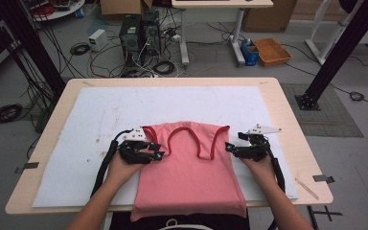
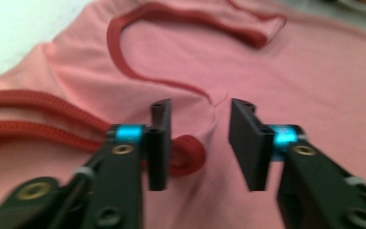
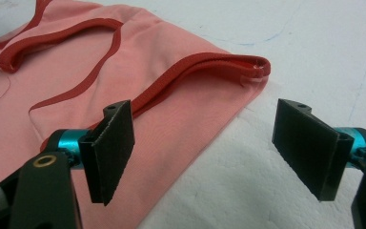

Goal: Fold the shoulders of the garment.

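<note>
- Right now I have a pink tank top lying flat on the white foam mat, straps toward the far side, its hem hanging over the near table edge.
- My left gripper sits over the top's left shoulder, just beside the dark red strap trim; its jaws stand partly apart in the left gripper view, with puckered pink fabric between them, and the pads do not press on it.
- My right gripper hovers at the top's right edge, jaws spread wide; in the right gripper view one jaw is over the pink cloth and the other over bare mat, with the right shoulder strap beyond them.
- Both hands rest beside the top, one at each side.
</note>
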Demonstrator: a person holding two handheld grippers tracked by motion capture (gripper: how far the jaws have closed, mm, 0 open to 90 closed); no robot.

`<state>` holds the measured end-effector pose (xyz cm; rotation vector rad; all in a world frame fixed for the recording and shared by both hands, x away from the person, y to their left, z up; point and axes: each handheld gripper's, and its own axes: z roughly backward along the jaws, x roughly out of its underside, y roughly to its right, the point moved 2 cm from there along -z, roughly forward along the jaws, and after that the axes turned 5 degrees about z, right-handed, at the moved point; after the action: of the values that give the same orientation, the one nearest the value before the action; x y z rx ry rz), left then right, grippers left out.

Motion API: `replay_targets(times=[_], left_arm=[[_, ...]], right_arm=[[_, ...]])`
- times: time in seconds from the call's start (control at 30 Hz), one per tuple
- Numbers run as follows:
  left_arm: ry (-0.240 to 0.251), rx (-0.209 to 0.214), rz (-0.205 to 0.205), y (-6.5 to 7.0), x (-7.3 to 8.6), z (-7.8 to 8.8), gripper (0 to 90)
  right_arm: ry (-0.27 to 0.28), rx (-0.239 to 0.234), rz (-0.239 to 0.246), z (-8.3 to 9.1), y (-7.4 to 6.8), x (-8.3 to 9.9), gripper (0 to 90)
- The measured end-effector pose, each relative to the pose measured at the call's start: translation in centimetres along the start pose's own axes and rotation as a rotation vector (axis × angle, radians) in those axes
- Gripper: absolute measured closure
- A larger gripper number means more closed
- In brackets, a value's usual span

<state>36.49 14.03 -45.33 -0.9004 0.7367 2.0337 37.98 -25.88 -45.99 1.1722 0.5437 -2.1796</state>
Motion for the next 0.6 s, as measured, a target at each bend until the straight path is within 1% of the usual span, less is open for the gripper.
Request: replay_targets(times=[0.07, 0.1, 0.2, 0.33, 0.43, 0.47, 0.53, 0.6], left_arm=[[-0.031, -0.007, 0.003, -0.3, 0.2, -0.3, 74.8], [-0.042, -0.004, 0.003, -0.3, 0.3, -0.4, 78.0], [-0.052, -0.010, -0.029, 0.0, 0.3, -0.6, 83.8], [-0.047, -0.006, -0.032, 0.0, 0.2, -0.1, 85.2], [-0.019, -0.002, -0.039, 0.2, 0.2, 0.8, 85.4], [-0.002, 0.002, -0.035, 0.3, 0.2, 1.1, 85.3], [0.002, 0.006, -0.035, 0.4, 0.4, 1.3, 85.3], [0.004, 0.018, -0.025, 0.6, 0.6, 1.4, 85.3]], right_arm=[[-0.002, 0.001, 0.002, 0.0, 0.0, 0.0, 22.0], [-0.003, 0.001, 0.002, 0.0, -0.1, 0.0, 22.0], [-0.003, 0.000, 0.000, 0.0, 0.0, 0.0, 22.0], [-0.005, 0.003, 0.005, 0.0, -0.1, 0.0, 22.0], [-0.004, 0.004, 0.006, 0.0, -0.1, 0.0, 22.0], [-0.004, 0.005, 0.005, 0.0, -0.1, 0.0, 22.0], [-0.004, 0.005, 0.006, 0.0, -0.1, 0.0, 22.0], [-0.003, 0.005, 0.006, 0.0, -0.1, 0.0, 22.0]])
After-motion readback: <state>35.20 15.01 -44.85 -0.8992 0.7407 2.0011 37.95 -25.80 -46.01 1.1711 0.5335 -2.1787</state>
